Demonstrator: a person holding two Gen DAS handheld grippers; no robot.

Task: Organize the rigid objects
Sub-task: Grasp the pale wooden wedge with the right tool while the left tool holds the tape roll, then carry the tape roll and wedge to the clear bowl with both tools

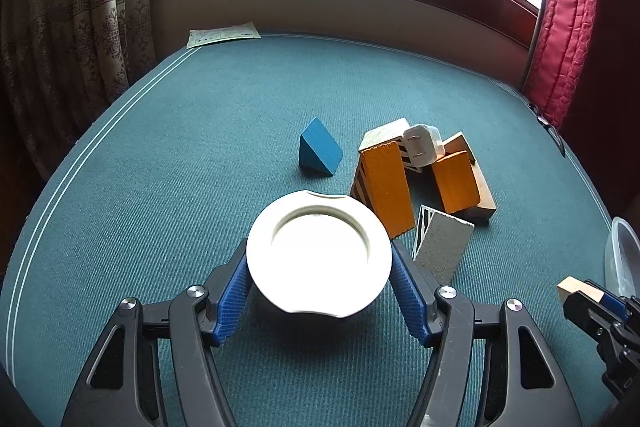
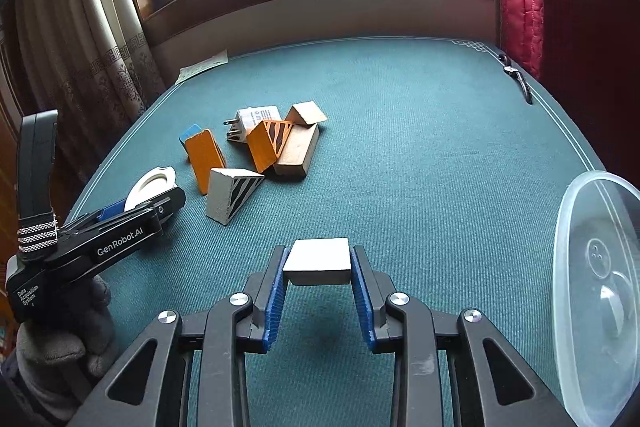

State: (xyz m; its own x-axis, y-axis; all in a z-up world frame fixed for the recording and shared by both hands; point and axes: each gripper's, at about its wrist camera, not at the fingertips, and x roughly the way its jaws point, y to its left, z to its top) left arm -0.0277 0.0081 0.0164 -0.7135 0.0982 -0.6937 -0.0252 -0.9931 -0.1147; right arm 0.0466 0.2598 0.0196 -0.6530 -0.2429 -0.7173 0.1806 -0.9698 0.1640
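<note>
My left gripper [image 1: 319, 267] is shut on a round white lid-like ring [image 1: 319, 254], held just above the green cloth; it also shows at the left of the right wrist view as the left gripper [image 2: 148, 205] with the white ring [image 2: 152, 183]. My right gripper [image 2: 318, 269] is shut on a small pale wooden block [image 2: 318, 261], lifted off the cloth; the block [image 1: 578, 289] peeks in at the right edge of the left wrist view. A pile of blocks lies beyond: orange blocks [image 1: 386, 183], a blue wedge [image 1: 320, 151], a grey striped wedge [image 1: 440, 247] and a white plug adapter [image 1: 422, 145].
A clear plastic container [image 2: 596, 291] stands at the right edge of the green table [image 2: 420, 147]. A paper sheet [image 1: 222, 34] lies at the far left corner. A dark strap or clip [image 2: 518, 79] lies near the far right edge. Curtains and a window sill lie behind.
</note>
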